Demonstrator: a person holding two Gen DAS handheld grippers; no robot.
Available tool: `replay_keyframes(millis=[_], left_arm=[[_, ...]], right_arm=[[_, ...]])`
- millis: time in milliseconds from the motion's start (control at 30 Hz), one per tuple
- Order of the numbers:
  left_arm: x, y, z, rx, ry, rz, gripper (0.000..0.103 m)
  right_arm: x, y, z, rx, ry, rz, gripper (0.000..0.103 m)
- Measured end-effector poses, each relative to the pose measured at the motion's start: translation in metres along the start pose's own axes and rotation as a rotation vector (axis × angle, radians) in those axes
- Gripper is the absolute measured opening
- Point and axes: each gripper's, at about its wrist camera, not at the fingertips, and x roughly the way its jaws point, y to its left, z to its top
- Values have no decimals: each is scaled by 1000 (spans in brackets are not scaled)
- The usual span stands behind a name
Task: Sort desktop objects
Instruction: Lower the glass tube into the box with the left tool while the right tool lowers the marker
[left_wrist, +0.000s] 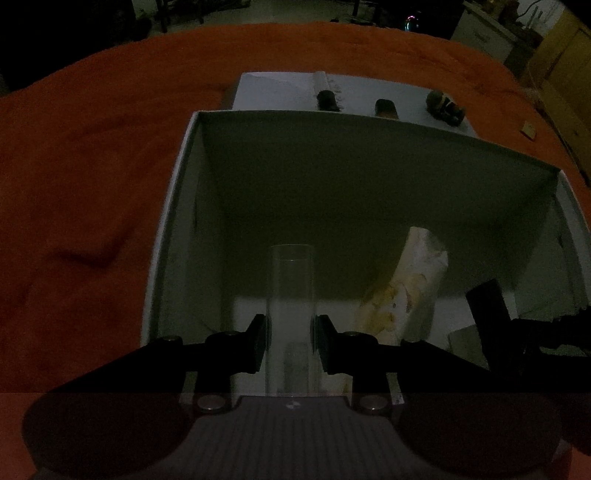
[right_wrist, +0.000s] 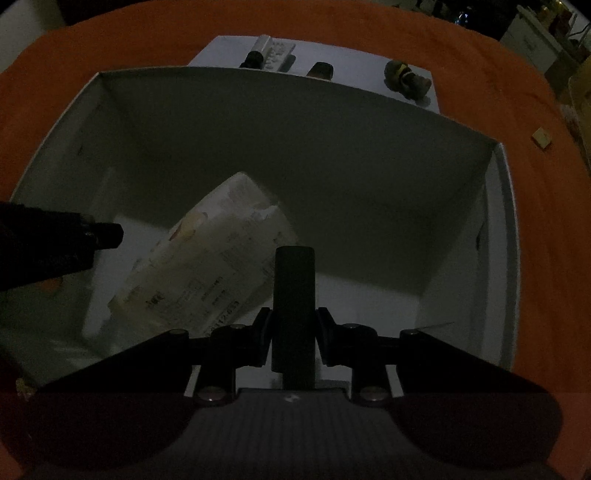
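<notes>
Closest in, the left gripper (left_wrist: 290, 341) is clamped on a clear tube (left_wrist: 291, 291), its two dark pads pressing the tube's sides. The tube stands nearly upright between them, its open top rising above the fingertips and its lower end hanging inside the white box (left_wrist: 173, 236).

The right gripper (right_wrist: 293, 341) is closed the same way on a dark cylinder (right_wrist: 294, 295), which also sticks up past the fingertips and hangs over the inside of the same box. Both grippers point steeply down into it.

On the box floor lies a white printed packet (right_wrist: 221, 258), tilted, with its upper end leaning toward the far wall. From the left wrist view it sits just right of the tube; from the right wrist view it is left of the cylinder and partly behind it.

The box rests on an orange cloth (left_wrist: 92, 166). Behind its far wall lies a flat white sheet (right_wrist: 354, 59) carrying three small dark things in a row near the box's rim; the light is too dim to tell what they are. A small tan square (right_wrist: 541, 138) lies on the cloth off the box's far right corner.
</notes>
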Motion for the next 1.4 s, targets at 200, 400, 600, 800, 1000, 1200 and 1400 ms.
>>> replay_keyframes(millis=[200,400,600,800,1000,1200,1400], left_arm=[[3,-3,-3,16,6,3,25],[7,-7,-6,27,12,3,25],[11,-12,-9,40,20,5,25],[16,-13,-11,42,24,8,25],[20,-16,-14,44,33,8,25],[21,-15,-12,31,36,6,25],[21,-16,-12,33,33,10,25]], right_arm=[[5,-3,-6,8,7,4,28],[10,-9,-9,7,13,-8,28],[8,-10,-10,1,9,-3,28],[10,-7,-14,-14,14,-4,28],[9,-6,-16,-28,14,-11,28],[5,-6,-16,-39,-2,-14,28],[0,-6,-20,-45,-6,-13,28]])
